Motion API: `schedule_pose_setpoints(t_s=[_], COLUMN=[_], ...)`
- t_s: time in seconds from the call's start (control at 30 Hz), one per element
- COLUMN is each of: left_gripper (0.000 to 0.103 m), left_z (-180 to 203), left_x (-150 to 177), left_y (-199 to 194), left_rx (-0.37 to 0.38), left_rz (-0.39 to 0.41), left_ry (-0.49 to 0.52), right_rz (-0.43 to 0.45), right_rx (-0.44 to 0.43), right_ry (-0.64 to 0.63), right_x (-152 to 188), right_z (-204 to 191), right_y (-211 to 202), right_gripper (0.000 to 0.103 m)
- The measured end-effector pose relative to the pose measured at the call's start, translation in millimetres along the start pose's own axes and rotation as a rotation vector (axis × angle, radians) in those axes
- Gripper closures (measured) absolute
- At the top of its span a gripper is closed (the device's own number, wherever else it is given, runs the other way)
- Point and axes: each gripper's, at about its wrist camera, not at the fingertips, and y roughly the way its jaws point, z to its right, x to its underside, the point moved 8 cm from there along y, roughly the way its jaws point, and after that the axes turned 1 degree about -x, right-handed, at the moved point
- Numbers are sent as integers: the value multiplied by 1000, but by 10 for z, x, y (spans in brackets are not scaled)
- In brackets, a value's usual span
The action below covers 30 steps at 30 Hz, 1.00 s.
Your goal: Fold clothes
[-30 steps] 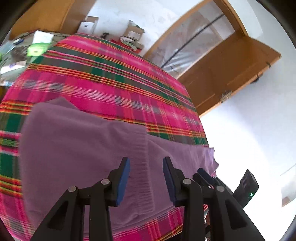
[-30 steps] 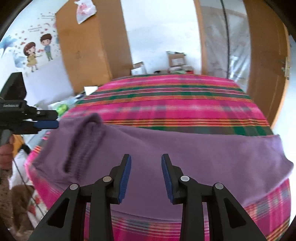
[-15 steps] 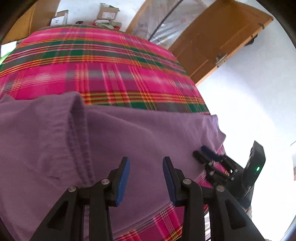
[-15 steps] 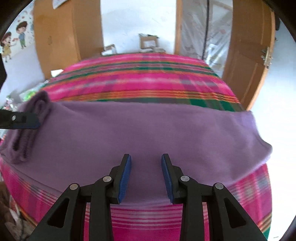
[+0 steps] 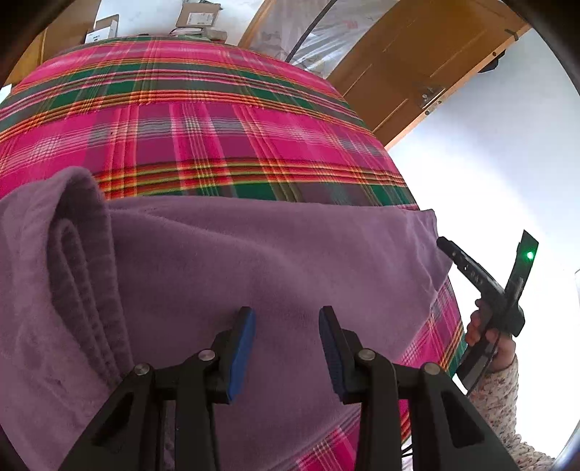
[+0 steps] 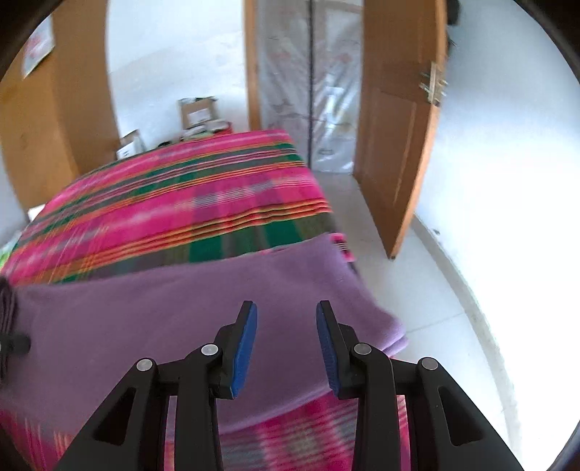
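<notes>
The purple garment [image 5: 253, 261] lay spread across the near part of a bed covered by a pink, green and orange plaid blanket [image 5: 203, 126], its right end reaching the bed's right edge and drooping a little over it, as the right wrist view showed [image 6: 362, 315]. Beyond that edge the white floor [image 6: 453, 290] lay open as far as a wooden door [image 6: 395, 145] standing ajar. The far half of the blanket was bare cloth, with cardboard boxes [image 5: 197, 18] past its far edge against the wall. Along the near edge a strip of plaid showed below the garment's hem. The garment looked like a soft fleece or knit, flat and smooth over most of its width; at its left end a ribbed band [image 5: 79, 290] was folded over into a thick roll with several layers stacked. The left gripper [image 5: 286, 326] hung above the garment's middle with its blue pads apart and nothing between them, released. The right gripper [image 6: 286, 326] hovered over the garment's right portion near the corner, likewise parted and empty; in the left wrist view it appeared just off the bed's right edge [image 5: 482, 286], held by a hand [image 5: 489, 337] in a floral sleeve [image 5: 500, 395]. The right wrist view was slightly blurred.
</notes>
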Motion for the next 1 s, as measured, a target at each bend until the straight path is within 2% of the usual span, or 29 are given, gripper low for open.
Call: schedule_pose_setpoints(t_s=[0.07, 0.2, 0.37, 0.5, 0.6, 0.63, 0.67, 0.83, 0.93, 1.0], left_gripper=[66, 66, 65, 64, 64, 64, 64, 64, 64, 64], left_z=[12, 46, 72, 82, 84, 87, 90, 106, 101, 98], left_x=[-41, -108, -175, -212, -232, -236, -241, -258, -256, -254], left_y=[28, 86, 145, 175, 190, 195, 200, 222, 224, 226], left_rx=[-6, -14, -7, -13, -14, -17, -19, -31, -29, -27], left_rz=[6, 8, -7, -13, -12, -11, -11, -7, -6, -6], left_ry=[1, 2, -8, -6, -13, -12, -10, -2, -5, -3], right_rz=[0, -29, -52, -36, -53, -55, -57, -50, -28, -41], right_rx=[11, -23, -36, -90, -118, -115, -105, -63, 8, 16], right_ry=[23, 77, 22, 21, 6, 2, -1, -35, -38, -12], right_x=[-72, -200, -318, -354, -338, -333, -333, -332, -379, -382], right_z=[120, 269, 233, 212, 171, 170, 175, 178, 255, 338], right_y=[65, 228, 416, 459, 501, 510, 517, 524, 522, 555], right_gripper=[59, 59, 59, 59, 67, 73, 86, 94, 101, 101])
